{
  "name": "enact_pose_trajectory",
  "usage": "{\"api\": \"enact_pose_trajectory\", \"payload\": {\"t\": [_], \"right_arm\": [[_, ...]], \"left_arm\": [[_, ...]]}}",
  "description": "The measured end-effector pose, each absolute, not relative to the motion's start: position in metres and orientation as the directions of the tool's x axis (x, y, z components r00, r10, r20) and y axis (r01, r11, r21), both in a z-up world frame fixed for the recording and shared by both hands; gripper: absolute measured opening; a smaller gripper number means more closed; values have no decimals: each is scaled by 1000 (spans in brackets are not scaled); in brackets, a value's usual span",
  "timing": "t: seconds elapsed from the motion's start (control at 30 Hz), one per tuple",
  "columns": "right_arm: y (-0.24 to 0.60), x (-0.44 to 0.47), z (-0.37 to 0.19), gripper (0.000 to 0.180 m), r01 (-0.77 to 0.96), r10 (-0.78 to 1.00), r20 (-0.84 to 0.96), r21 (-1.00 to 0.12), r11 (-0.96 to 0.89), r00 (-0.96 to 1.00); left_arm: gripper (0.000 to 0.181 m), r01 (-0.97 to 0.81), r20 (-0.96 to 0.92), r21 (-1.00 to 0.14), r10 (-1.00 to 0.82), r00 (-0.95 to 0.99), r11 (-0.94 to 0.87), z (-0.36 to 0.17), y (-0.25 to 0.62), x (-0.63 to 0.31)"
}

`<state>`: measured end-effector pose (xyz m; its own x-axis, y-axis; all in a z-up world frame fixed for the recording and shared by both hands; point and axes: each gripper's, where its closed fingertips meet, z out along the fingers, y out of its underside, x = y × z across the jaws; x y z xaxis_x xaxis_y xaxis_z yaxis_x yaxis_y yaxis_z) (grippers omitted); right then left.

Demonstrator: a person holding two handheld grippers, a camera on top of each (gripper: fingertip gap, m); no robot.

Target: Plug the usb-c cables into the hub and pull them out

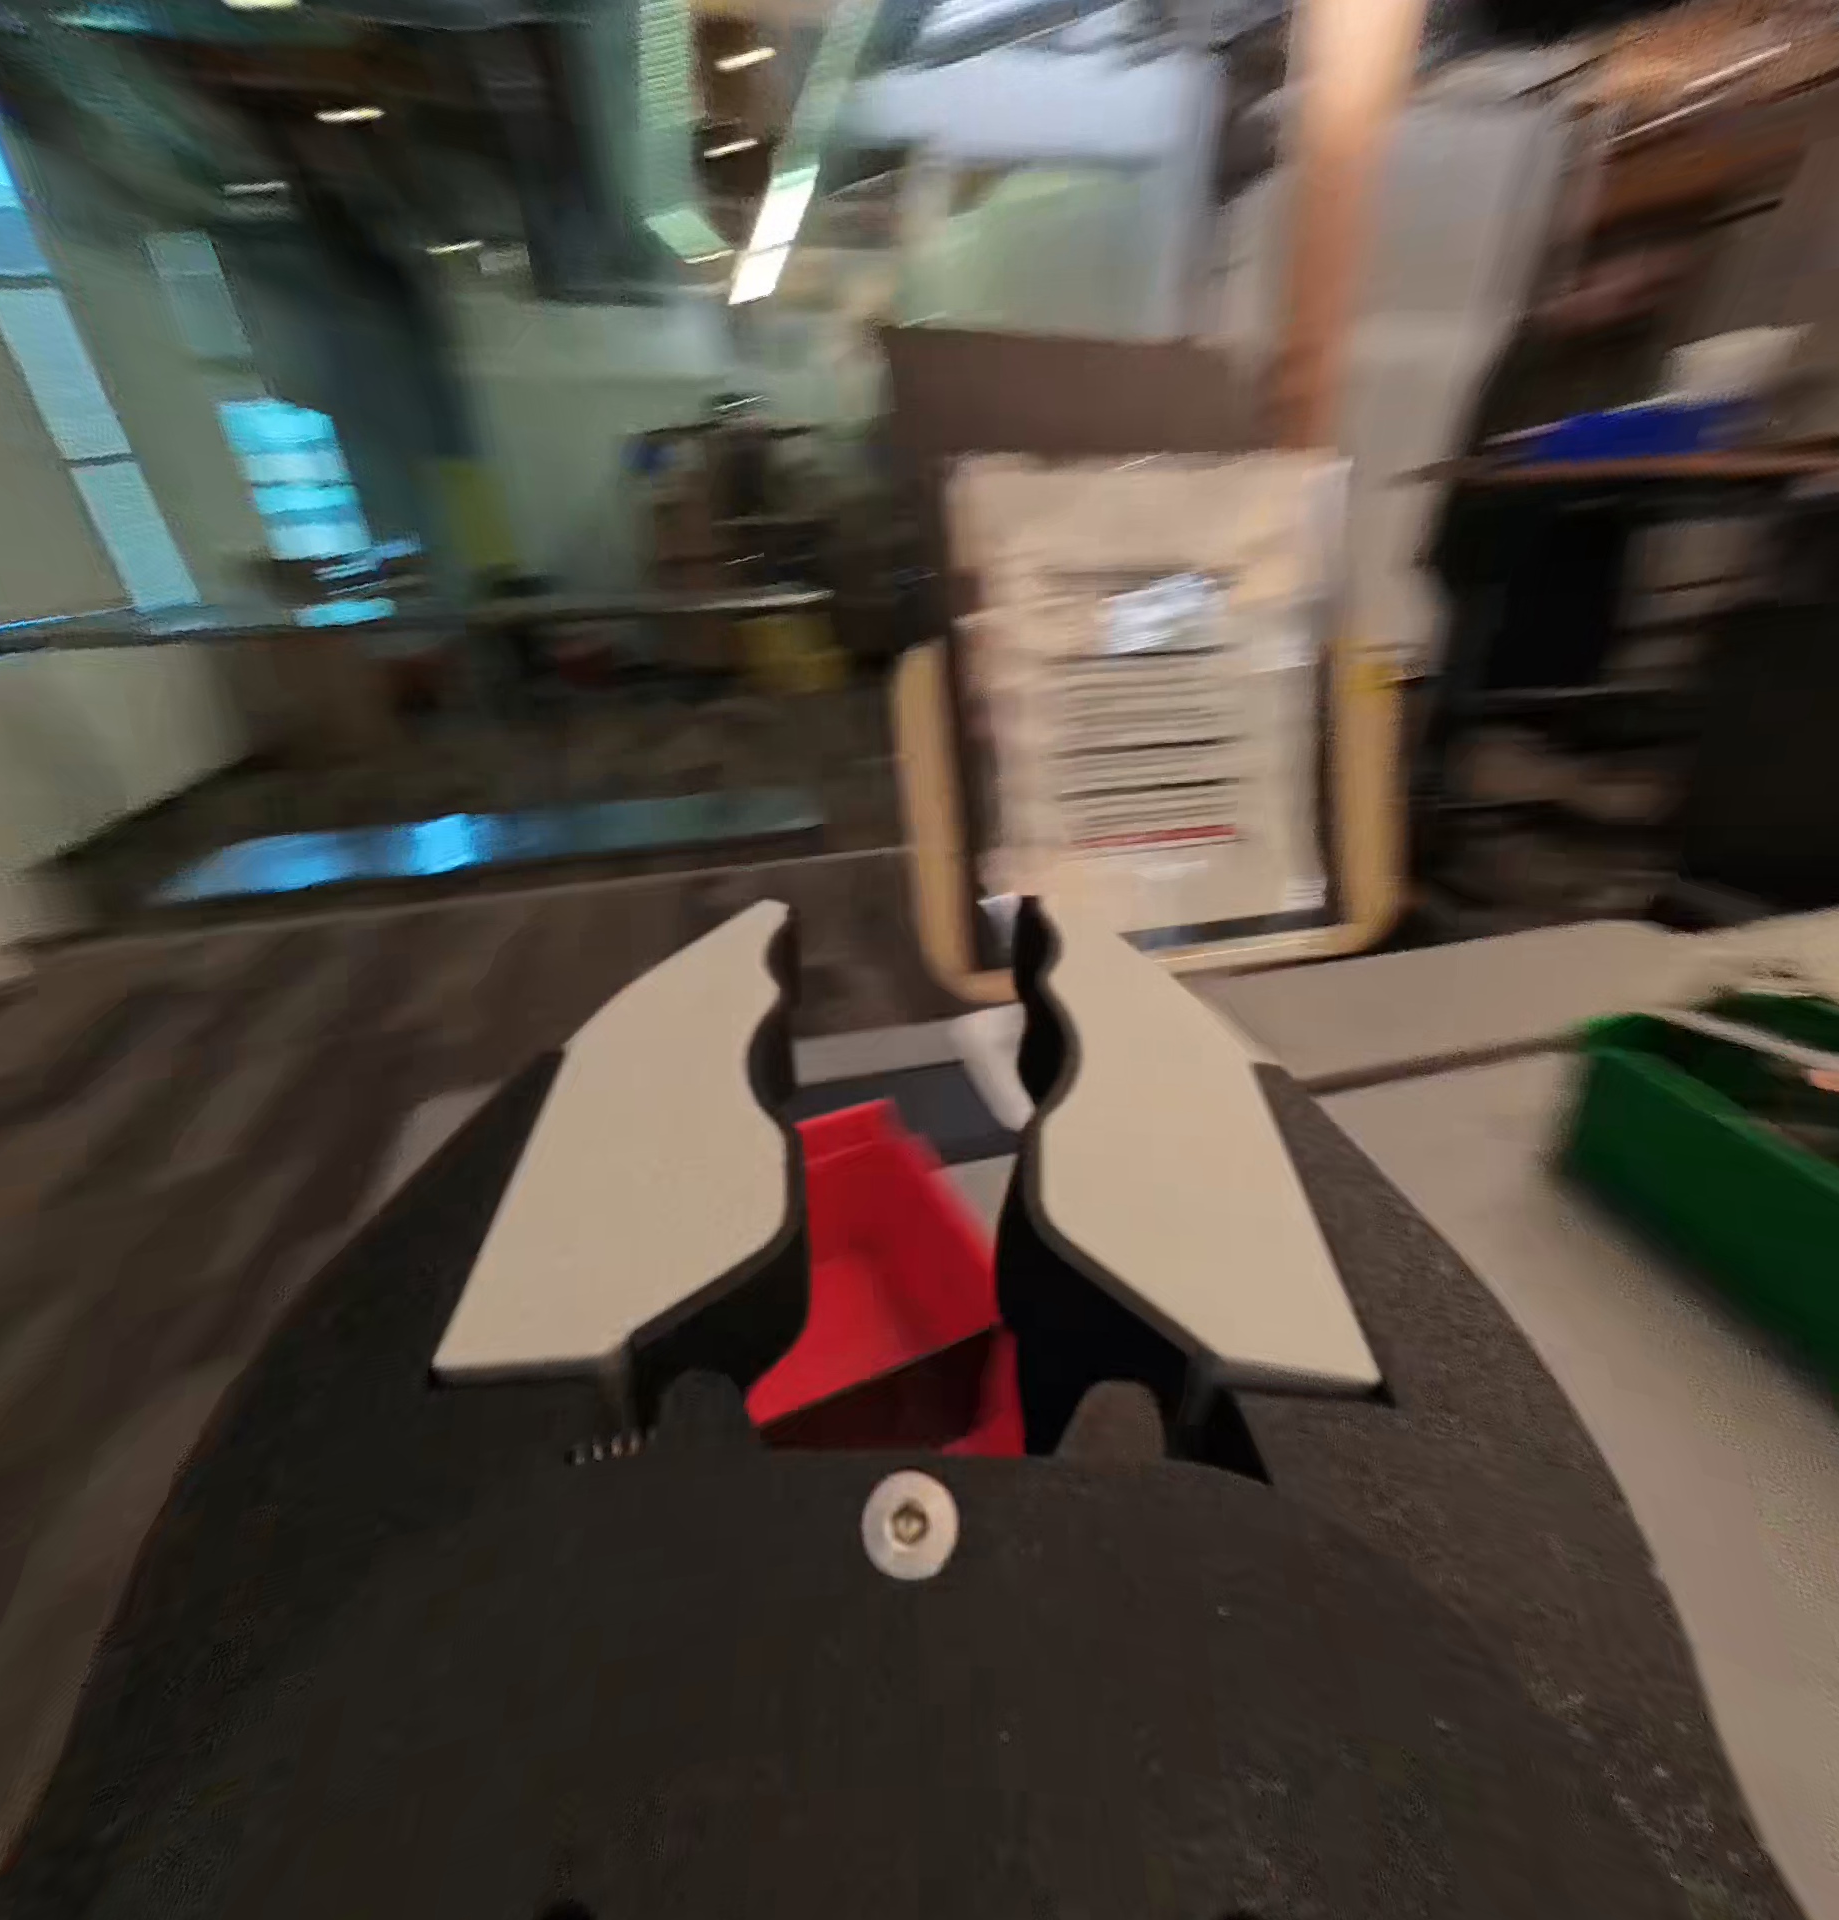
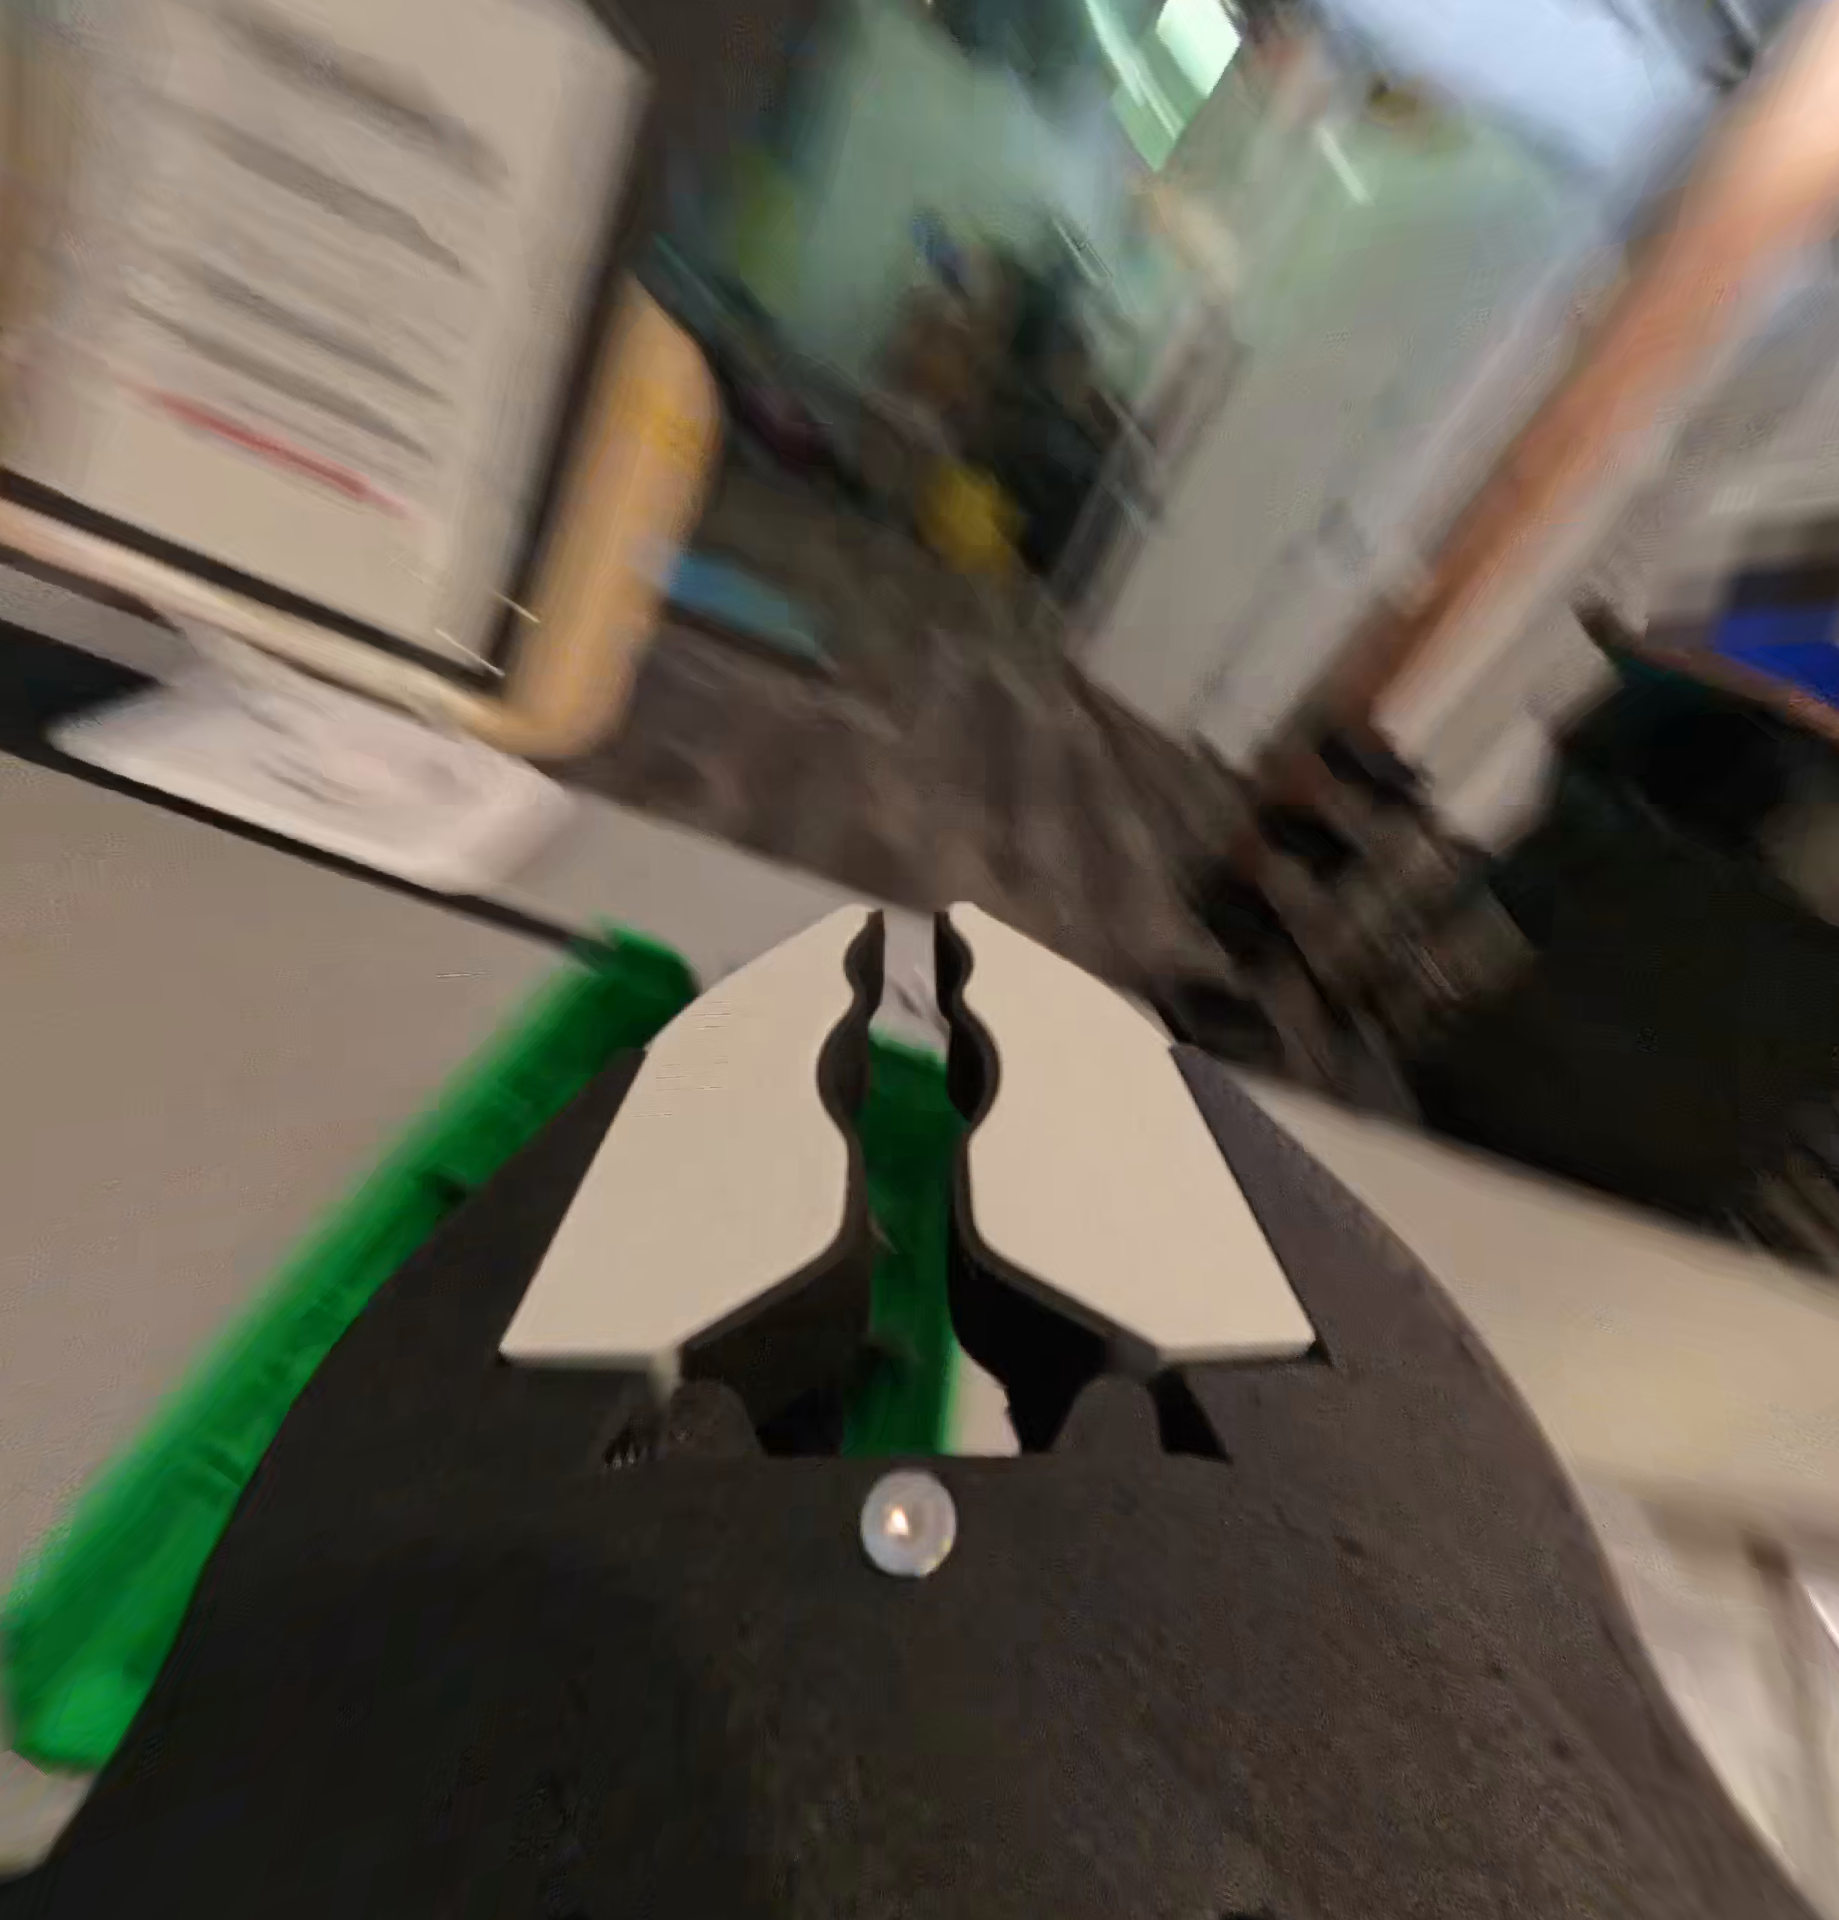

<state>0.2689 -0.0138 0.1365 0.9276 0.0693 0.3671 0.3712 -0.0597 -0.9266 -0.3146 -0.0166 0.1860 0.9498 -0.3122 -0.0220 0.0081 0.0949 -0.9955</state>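
My left tool (image 1: 899, 935): pale grey finger plates edged in black, on a speckled black body with one silver screw. My right tool (image 2: 907, 920): same grey plates, black edging, black body, silver screw. Red bin (image 1: 873, 1278) shows between my left fingers. Green bin (image 1: 1715, 1174) at 3 o'clock in the left view; the same green at 8 o'clock in the right. Desk (image 2: 167, 1039) plain light grey. White sheet (image 1: 1143, 686) with dark lines and one red line, in a tan frame, at 12 o'clock. All colours smeared by blur.
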Motion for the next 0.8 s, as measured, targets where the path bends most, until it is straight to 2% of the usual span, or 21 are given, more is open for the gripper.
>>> {"api": "enact_pose_trajectory", "payload": {"t": [0.03, 0.07, 0.13, 0.2, 0.27, 0.37, 0.43, 0.47, 0.53, 0.6, 0.8], "right_arm": [[-19, 310, 110, 21, 318, -15, 329, -923, -216, 944], [-23, 333, 80, 25, 211, -13, 228, -919, -335, 974], [-22, 350, 29, 40, -17, 30, -35, -882, -470, 999], [-19, 363, -18, 45, -179, -17, -213, -775, -606, 977], [-23, 358, -62, 44, -249, -42, -329, -618, -746, 943], [-28, 355, -100, 39, -247, -87, -335, -470, -847, 938], [-30, 350, -111, 28, -222, -83, -326, -417, -881, 942], [-30, 345, -114, 15, -206, -67, -335, -398, -894, 940], [-32, 343, -120, 10, -174, -58, -314, -356, -918, 948], [-33, 340, -121, 9, -153, -40, -310, -347, -925, 950], [-37, 333, -122, 9, -58, 22, -246, -313, -948, 969]], "left_arm": [[54, -19, -29, -998, -177, 984, 58, 179, -17, -347], [60, -31, -30, -1000, -90, 995, -5, 169, -17, -370], [71, -13, -8, -982, -28, 1000, -188, 133, -14, -400], [77, 25, 20, -912, 16, 1000, -408, 87, -11, -424], [77, 59, 28, -808, 62, 998, -586, 43, -10, -444], [67, 103, 41, -703, 105, 994, -703, 1, -5, -461], [63, 131, 27, -645, 148, 989, -753, -19, -3, -472], [60, 136, 7, -618, 167, 986, -775, -28, -4, -478], [53, 132, -13, -587, 172, 985, -799, -40, -3, -483], [48, 154, 68, -526, 139, 988, -836, -56, -5, -473], [14, 150, 194, -326, 90, 977, -933, -102, -14, -458]]}}
